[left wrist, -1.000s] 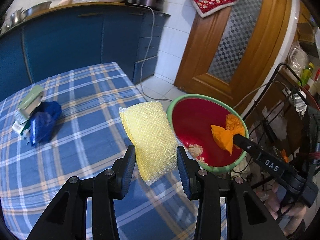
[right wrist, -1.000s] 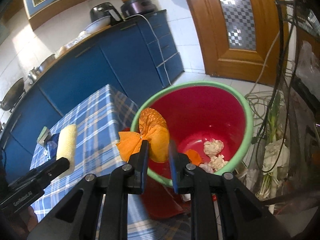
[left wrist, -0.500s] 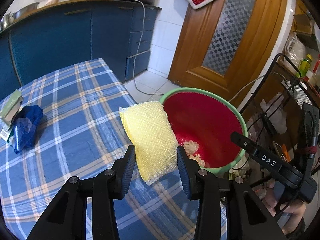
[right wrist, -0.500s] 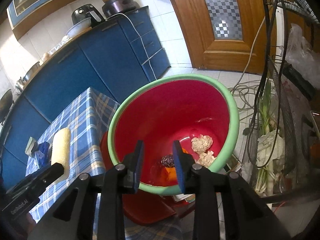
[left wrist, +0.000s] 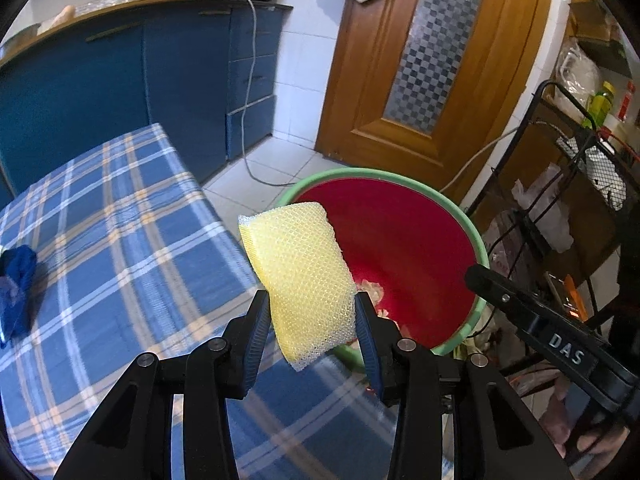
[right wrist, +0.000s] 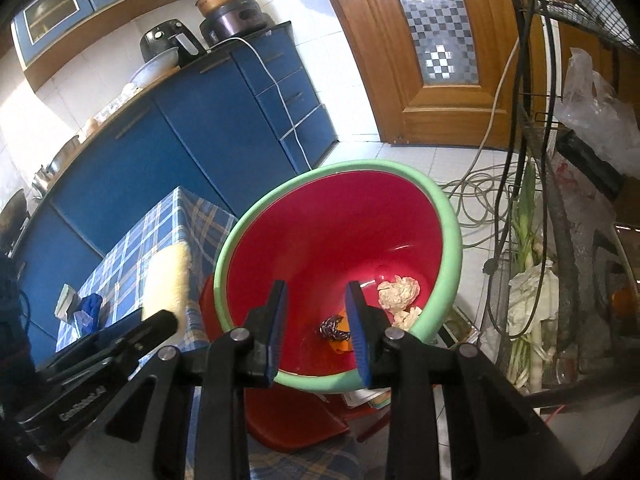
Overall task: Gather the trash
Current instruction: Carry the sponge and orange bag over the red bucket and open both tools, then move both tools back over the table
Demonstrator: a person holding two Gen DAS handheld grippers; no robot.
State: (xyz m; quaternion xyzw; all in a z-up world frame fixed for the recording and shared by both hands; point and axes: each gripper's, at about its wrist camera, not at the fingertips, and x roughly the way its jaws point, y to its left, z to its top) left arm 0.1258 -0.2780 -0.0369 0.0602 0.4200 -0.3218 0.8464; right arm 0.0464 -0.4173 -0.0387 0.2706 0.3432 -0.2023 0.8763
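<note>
My left tool (left wrist: 310, 312) is clamped on the yellow mesh sponge (left wrist: 299, 276), both pads pressing its lower half, and it stands tilted with its top corner leaning left. I'm holding it over the edge of the bench (left wrist: 120, 240), the one with the blue plaid cloth, right beside the red bin (left wrist: 404, 248) with the green rim. Through the right camera I see my right tool (right wrist: 316, 320) with its jaws apart and nothing between them, poised over the bin's mouth. Down on the bin floor lie two crumpled white paper wads (right wrist: 400, 294), an orange scrap (right wrist: 342, 344) and a small dark wrapper (right wrist: 332, 326) just beside it. Back on the bench, far left, a crumpled blue bag (left wrist: 16, 284) sits well apart from the sponge; the right camera shows a small green box (right wrist: 66, 300) touching it.
</note>
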